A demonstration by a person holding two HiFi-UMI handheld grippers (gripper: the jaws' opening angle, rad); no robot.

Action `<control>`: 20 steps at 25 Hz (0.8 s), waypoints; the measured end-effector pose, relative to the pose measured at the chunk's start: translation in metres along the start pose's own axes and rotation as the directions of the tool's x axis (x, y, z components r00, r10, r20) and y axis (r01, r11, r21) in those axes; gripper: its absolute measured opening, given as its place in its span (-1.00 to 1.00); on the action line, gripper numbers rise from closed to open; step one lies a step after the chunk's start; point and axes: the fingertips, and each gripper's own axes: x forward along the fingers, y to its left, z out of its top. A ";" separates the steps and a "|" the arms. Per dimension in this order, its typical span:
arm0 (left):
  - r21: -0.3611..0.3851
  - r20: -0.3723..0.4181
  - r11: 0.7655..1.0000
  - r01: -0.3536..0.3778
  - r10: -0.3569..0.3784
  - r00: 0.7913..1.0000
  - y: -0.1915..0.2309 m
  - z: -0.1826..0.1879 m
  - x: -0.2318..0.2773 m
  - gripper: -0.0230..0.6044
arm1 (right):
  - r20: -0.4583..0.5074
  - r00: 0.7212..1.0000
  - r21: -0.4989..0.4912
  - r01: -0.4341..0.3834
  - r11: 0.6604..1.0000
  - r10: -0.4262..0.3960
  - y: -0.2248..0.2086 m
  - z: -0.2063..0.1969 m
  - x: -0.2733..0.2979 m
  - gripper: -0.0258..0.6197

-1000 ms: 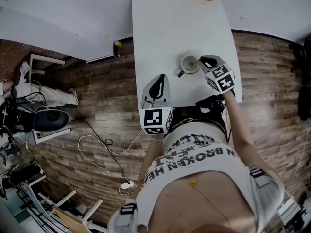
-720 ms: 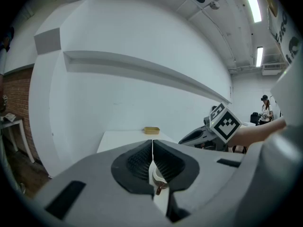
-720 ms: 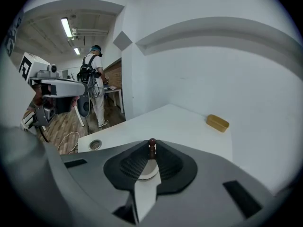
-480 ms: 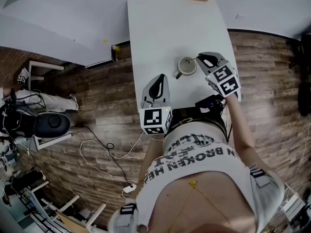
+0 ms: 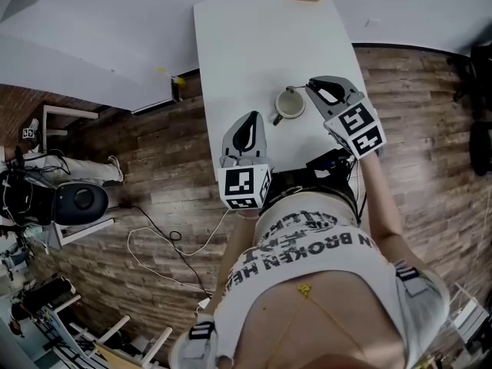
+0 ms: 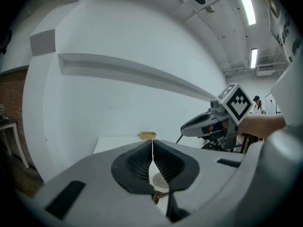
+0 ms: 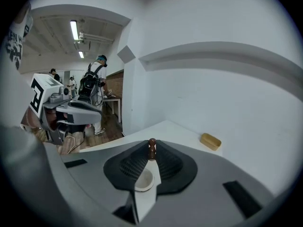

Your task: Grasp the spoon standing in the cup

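Left gripper (image 5: 247, 123): jaws together, empty, idle, near the cup (image 5: 290, 104). Right gripper (image 5: 314, 87): nearly closed, pinching the spoon (image 7: 152, 148) by its handle. It has risen over the last second; cup now below its jaws. Grasp looks made.

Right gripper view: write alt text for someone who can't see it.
The right gripper has its black jaws closed on the brown handle of the spoon, with the white cup visible below them on a white table. A tan block lies at the table's far end.
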 end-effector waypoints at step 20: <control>0.043 0.080 0.999 0.000 -0.003 0.997 -0.004 0.047 0.008 -0.94 | 0.367 0.923 -0.092 0.155 0.984 -0.112 -0.007 0.097 -0.080 -0.78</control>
